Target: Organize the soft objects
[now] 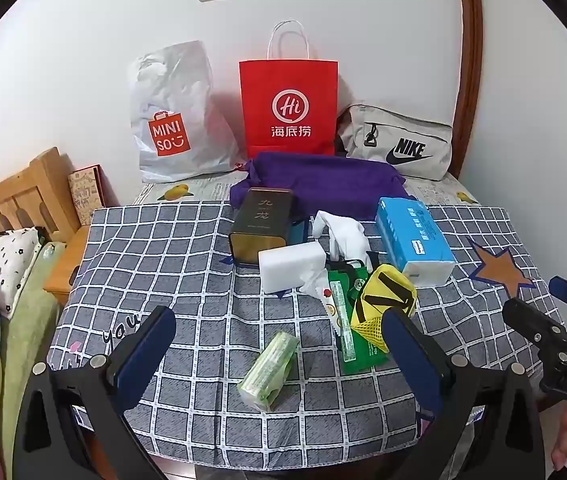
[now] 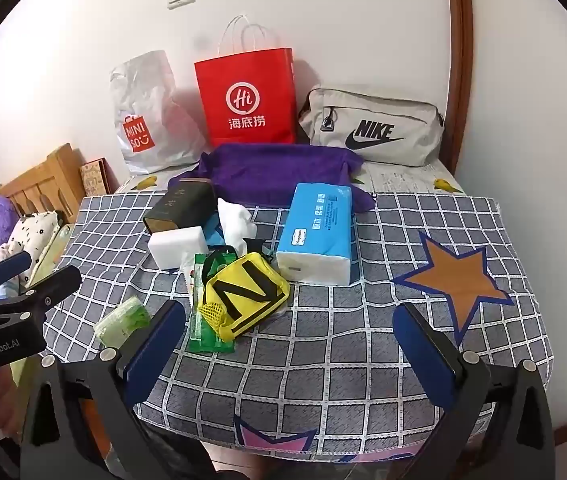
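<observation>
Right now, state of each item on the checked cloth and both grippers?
Left gripper: open, empty.
Right gripper: open, empty.
Red paper bag: upright against wall.
White plastic Miniso bag: leaning on wall.
Grey Nike pouch: zipped shut.
Blue tissue pack: lying flat.
Dark tin box: on its side.
Green roll: lying loose.
Yellow mesh pouch: atop green packets.

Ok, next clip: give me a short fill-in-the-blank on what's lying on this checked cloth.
1. The bag standing between the MINISO bag and the Nike pouch is coloured ____.
2. The blue tissue pack lies in front of a ____ towel.
3. The yellow pouch bears a black letter ____.
4. Both the left gripper and right gripper are ____.

Missing words: red; purple; N; open
</observation>
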{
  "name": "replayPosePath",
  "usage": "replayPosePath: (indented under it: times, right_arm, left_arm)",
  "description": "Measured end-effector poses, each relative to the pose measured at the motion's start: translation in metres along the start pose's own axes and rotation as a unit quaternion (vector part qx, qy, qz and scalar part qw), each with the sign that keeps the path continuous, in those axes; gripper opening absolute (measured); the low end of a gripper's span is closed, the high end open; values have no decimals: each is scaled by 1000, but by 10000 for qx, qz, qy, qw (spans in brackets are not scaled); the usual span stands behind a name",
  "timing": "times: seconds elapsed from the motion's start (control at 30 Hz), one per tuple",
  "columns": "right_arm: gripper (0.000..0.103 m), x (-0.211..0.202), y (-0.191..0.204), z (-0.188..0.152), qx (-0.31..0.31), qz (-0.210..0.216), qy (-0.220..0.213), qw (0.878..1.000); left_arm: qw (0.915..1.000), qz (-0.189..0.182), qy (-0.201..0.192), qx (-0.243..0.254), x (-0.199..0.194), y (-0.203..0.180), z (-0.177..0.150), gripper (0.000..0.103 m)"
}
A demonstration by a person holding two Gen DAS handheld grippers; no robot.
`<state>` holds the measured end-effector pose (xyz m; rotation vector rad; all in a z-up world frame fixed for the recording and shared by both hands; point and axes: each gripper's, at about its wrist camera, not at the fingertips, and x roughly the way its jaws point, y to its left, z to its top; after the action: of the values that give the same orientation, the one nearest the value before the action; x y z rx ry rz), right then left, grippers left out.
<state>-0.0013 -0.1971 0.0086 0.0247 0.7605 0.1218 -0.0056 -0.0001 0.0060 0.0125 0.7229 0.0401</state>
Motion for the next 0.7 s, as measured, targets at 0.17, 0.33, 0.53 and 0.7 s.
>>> replayPosePath:
  times: [0.17, 0.33, 0.53, 0.7]
  right_arm:
    - [103, 1, -1, -1, -11, -9, 8, 10000]
    - [103, 0, 0, 0, -18, -8, 7, 10000]
    - [103, -1, 1, -2, -23, -15, 15, 10000]
    - [103, 0, 1, -1, -10, -9, 12, 10000]
  left_arm:
    - [10000, 3, -31, -5, -2, 0, 1, 103]
    - [10000, 13, -42, -9, -3, 0, 0, 103]
    - [10000, 12, -43, -13, -4, 1, -1, 103]
    - [10000, 12, -46, -9, -4, 2, -1, 103]
